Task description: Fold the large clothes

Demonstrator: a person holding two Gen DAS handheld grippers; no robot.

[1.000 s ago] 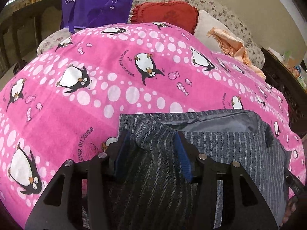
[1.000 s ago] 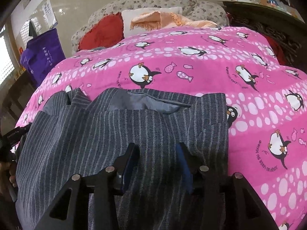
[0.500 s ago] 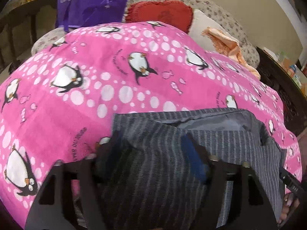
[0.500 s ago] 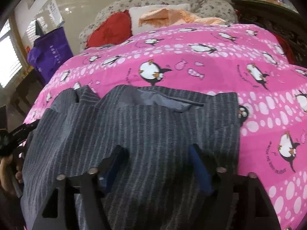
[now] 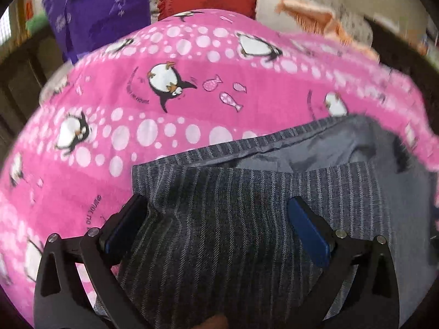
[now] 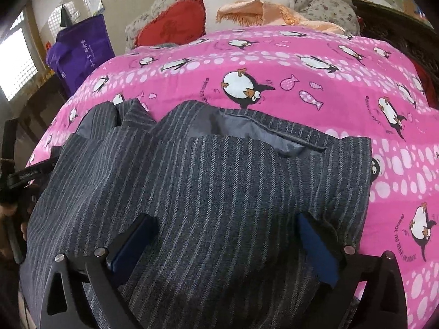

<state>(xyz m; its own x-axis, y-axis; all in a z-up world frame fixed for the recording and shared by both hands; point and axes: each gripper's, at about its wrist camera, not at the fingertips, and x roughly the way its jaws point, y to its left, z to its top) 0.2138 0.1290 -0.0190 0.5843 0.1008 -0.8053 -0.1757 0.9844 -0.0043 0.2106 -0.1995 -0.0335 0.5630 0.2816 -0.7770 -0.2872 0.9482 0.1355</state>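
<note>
A grey pinstriped garment [image 5: 247, 219] with a plain grey lining [image 5: 323, 148] lies folded on a pink penguin-print blanket [image 5: 192, 104]. My left gripper [image 5: 216, 203] hovers over the garment's left part, its jaws opening wide; fabric lies between the blue pads [image 5: 307, 230] but they do not press it. In the right wrist view the same garment [image 6: 219, 192] spreads across the blanket [image 6: 274, 68]. My right gripper [image 6: 225, 218] stands over its near right part, jaws opening wide, with cloth between the pads [image 6: 315, 246] but not pinched.
A red cushion [image 6: 170, 27], a white pillow [image 6: 236, 5] and an orange fringed cloth [image 6: 260, 11] lie at the bed's head. A purple bag [image 6: 82, 46] stands at the left. Dark wooden furniture [image 6: 397, 19] borders the right. A hand with black gear [image 6: 13, 178] shows at the left edge.
Both grippers' jaws have spread from a narrow pinch on the striped fabric to wide apart, letting the cloth go. The left view has shifted sideways and rolled; the right has hardly moved.
</note>
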